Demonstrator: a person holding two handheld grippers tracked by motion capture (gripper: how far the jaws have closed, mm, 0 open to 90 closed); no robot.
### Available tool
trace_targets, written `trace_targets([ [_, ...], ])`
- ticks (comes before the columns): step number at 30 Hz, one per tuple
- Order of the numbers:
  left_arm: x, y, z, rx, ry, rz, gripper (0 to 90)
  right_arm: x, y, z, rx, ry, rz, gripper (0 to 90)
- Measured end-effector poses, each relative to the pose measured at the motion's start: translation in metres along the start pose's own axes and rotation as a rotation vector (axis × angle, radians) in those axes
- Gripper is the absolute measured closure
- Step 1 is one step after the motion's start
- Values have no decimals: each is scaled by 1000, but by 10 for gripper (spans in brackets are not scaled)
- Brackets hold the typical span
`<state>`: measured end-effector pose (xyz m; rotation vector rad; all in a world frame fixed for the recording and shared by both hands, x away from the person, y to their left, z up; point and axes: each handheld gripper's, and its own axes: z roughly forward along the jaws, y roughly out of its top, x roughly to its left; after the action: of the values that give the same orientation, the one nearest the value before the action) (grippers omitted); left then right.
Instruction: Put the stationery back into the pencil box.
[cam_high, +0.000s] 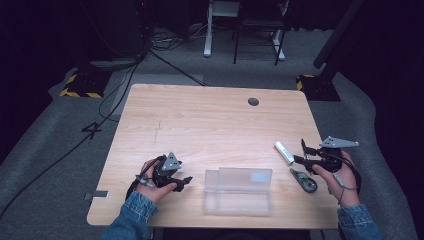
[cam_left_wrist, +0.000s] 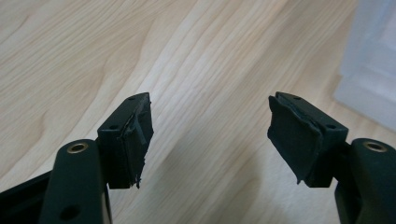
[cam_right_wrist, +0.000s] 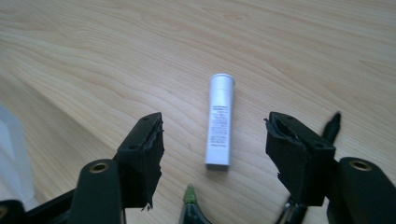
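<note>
Right gripper view showed my right gripper (cam_right_wrist: 215, 135) gaping, empty, around the small white cylindrical tube (cam_right_wrist: 219, 121) lying ungrasped on the pale wooden table (cam_right_wrist: 280, 42), my left gripper (cam_left_wrist: 210, 133) likewise wide and empty, the clear plastic case (cam_high: 238, 191) open and unfilled.

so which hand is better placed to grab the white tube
Right. The right gripper faces the white tube, which lies on the table just ahead between its open jaws. The left gripper sits across the clear plastic case, pointing at bare wood.
</note>
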<state>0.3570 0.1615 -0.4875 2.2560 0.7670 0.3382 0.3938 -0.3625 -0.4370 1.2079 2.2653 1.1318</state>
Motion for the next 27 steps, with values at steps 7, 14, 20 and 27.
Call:
trace_targets([
  [7, 11, -11, 5, 36, 48, -36, 304, -17, 1, -7, 5, -50, 29, 367],
  [14, 18, -16, 7, 4, 34, -72, 269, -29, -1, -6, 12, -67, 49, 372],
  [20, 19, -16, 8, 6, 31, -85, 246, -38, -3, -2, 17, -77, 62, 375],
  [27, 20, -15, 8, 8, 30, -79, 237, -46, 2, 0, 11, -116, 66, 428],
])
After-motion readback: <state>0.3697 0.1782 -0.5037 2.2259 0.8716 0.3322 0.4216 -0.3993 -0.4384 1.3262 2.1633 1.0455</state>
